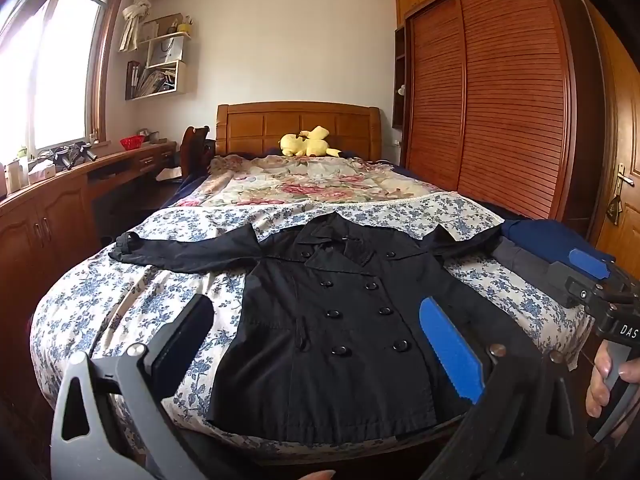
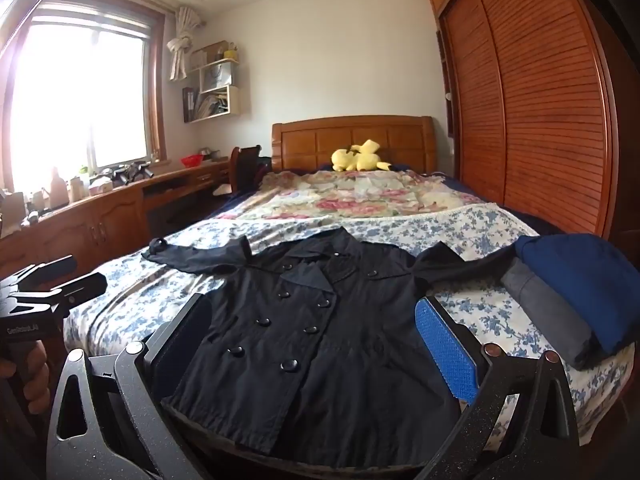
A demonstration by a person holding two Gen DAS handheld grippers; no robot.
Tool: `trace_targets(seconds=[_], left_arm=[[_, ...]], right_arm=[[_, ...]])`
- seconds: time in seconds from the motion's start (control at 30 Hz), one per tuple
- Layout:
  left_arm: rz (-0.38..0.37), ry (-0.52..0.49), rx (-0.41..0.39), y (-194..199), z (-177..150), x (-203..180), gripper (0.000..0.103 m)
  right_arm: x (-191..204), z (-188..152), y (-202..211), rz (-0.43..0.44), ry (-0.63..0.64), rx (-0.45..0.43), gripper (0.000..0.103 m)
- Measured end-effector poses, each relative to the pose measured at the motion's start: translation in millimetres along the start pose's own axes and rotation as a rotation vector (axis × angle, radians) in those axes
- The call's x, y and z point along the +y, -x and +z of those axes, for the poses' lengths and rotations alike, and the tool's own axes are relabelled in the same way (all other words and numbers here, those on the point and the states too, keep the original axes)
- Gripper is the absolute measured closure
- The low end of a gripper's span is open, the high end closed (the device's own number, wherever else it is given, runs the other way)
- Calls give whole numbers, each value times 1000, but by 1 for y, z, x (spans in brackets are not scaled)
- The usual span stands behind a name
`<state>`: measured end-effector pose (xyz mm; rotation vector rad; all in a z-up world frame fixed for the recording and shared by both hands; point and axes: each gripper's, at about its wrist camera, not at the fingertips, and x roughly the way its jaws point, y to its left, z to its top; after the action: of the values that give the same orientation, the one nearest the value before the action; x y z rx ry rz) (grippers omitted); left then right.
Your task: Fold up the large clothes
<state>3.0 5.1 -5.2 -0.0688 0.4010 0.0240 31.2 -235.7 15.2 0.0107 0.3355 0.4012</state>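
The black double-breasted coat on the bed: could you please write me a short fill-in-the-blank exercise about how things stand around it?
1. The black double-breasted coat lies flat with both sleeves spread ____.
2. The yellow plush toy rests against the wooden ____.
3. The folded navy-blue garment lies by the coat's sleeve nearer the ____.
4. Both the left hand-held gripper and the right hand-held gripper are ____.

Missing words: out; headboard; wardrobe; open

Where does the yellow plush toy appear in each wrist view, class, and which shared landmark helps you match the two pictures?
Left wrist view: the yellow plush toy lies centre, upper half, at the bed's far end.
Right wrist view: it lies slightly right of centre, also at the bed's far end.
Shared landmark: the wooden headboard directly behind it.
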Motion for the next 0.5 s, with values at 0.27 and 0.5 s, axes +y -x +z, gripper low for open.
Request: trace_targets(seconds=[0.27, 0.5], left_arm=[[2, 4, 5, -3, -1, 4, 0], [5, 2, 5, -6, -2, 4, 0]], right_arm=[[3, -7, 3, 4, -7, 12, 0], [2, -7, 2, 6, -7, 15, 0]])
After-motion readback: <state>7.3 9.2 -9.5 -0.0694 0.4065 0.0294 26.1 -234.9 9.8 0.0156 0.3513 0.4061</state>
